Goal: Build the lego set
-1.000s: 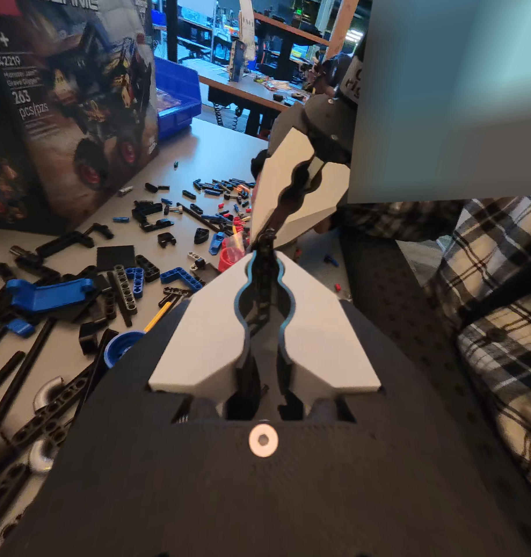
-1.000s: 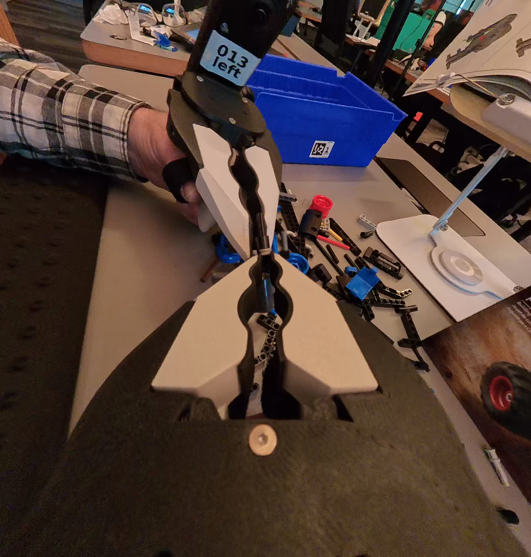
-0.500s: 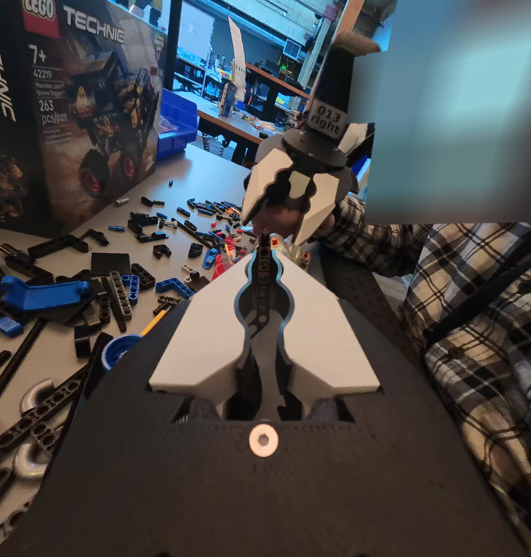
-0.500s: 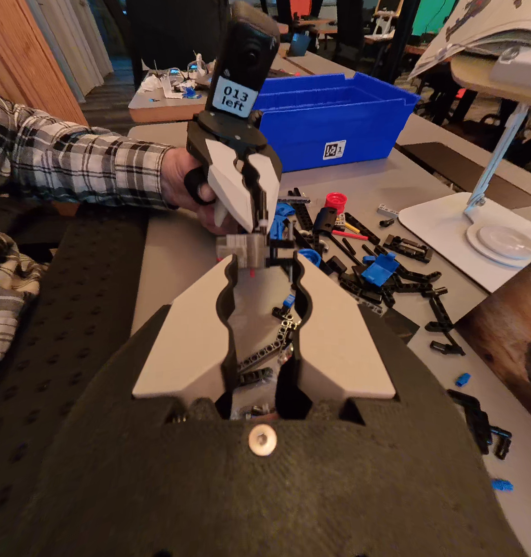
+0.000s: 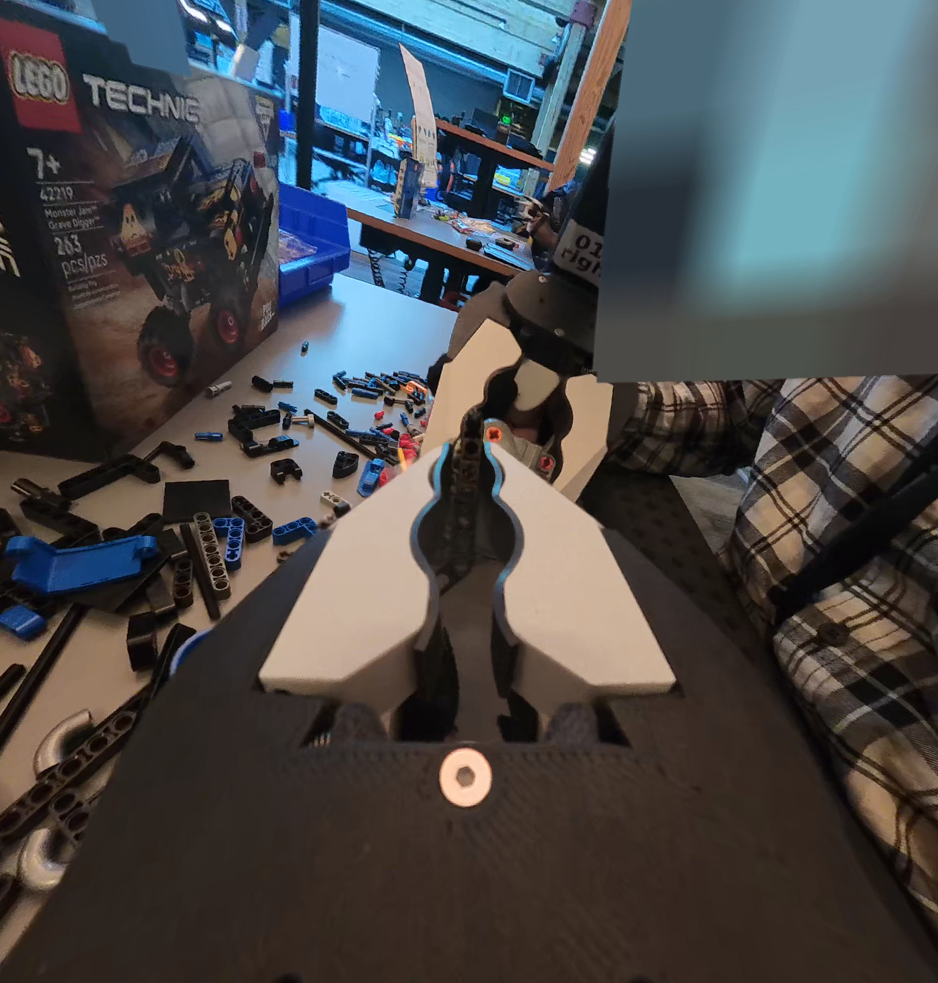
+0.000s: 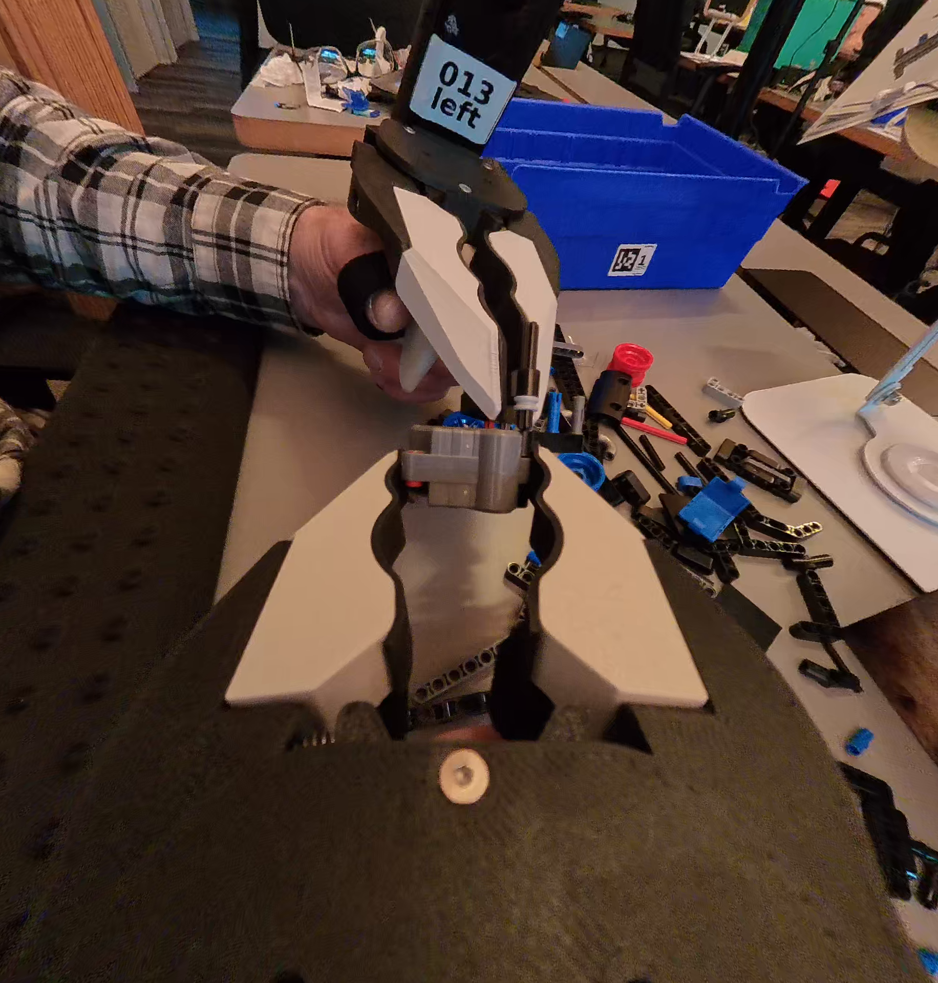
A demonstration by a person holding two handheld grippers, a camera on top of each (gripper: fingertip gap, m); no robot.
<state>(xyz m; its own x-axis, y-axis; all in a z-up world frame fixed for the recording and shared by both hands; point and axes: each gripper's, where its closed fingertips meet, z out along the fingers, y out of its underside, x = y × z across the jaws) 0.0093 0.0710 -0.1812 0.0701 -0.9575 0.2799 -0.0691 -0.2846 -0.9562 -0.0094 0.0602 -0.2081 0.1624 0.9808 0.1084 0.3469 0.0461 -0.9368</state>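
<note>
Your left hand-held gripper (image 5: 466, 457) is clamped narrow on a black holed beam (image 5: 462, 505), which runs up between its fingers and pokes out past the tips toward twelve o'clock in the left wrist view. Your right hand-held gripper (image 6: 467, 468) is spread to the width of a grey motor-like block (image 6: 464, 468) and appears to grip it by the sides at the fingertips. In the right wrist view the beam end and a small white bush (image 6: 525, 401) meet the block at its one o'clock corner.

The likely trouble is at that joint. If you push while the beam is tilted off the block's hole, the pin may jam or the beam may pivot in your left grip, since it is held only along a thin edge. The right hold looks shallow, right at the tips, so a hard push could twist the block out and drop it.

The joint hangs above the near edge of the surface (image 6: 722, 340), with dark carpet at nine o'clock; a dropped part could roll off there. The loose pieces (image 5: 211, 548) and the blue bin (image 6: 669, 213) lie well apart from the joint.
</note>
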